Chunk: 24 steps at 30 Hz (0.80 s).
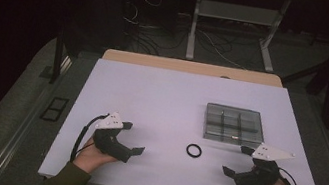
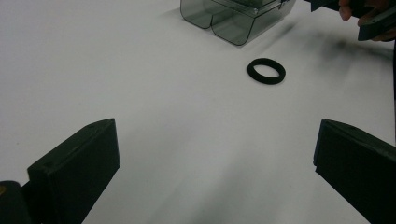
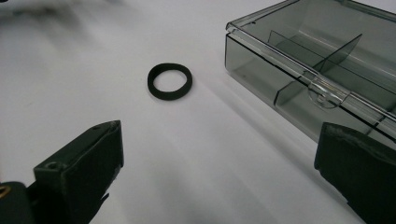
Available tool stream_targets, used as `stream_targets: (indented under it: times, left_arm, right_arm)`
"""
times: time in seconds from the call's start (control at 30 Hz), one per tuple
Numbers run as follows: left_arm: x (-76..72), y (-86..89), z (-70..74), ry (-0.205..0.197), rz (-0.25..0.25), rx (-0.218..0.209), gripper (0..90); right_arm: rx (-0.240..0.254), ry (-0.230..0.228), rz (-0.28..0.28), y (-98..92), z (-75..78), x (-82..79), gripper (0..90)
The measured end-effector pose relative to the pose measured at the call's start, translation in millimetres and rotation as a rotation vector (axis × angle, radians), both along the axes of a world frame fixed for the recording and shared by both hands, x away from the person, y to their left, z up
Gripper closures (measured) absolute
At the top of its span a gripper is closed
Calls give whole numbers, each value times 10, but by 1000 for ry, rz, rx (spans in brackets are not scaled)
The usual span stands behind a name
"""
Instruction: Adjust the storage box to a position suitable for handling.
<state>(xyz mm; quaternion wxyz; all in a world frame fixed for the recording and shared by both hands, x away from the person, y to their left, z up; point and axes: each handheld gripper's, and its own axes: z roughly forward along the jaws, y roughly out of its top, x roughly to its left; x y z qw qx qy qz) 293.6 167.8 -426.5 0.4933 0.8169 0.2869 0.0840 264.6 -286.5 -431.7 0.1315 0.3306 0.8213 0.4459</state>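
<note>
The white table [image 1: 151, 100] lies wide open from nine o'clock round to twelve of the black ring [image 1: 194, 151]: bare board, room for either hand to sweep. The ring sits alone near the middle, with open surface all around it, so a gripper can come at it from any side. The one solid obstacle is the smoky plastic compartment box [image 1: 234, 125], lid shut, at about one o'clock from the ring and near it but apart. The left gripper [image 1: 132, 138], jaws spread wide, has an unblocked lane to the ring at its three o'clock. The right gripper [image 1: 237, 160], jaws also wide, has the box close at its twelve o'clock.
</note>
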Motion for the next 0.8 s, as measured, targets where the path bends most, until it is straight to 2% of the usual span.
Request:
stream_targets:
  times: [0.43, 0.6, 0.8]
  left_arm:
    - [22, -7, -1, 7, 10, -7, 0]
    - [23, -2, -4, 1, 7, 1, 0]
    - [36, 1, -6, 0, 10, -10, 0]
  right_arm:
    - [9, 2, -14, -52, 28, 8, 5]
    - [19, 2, -28, -74, 76, 17, 5]
    - [31, -6, -42, -119, 132, 33, 6]
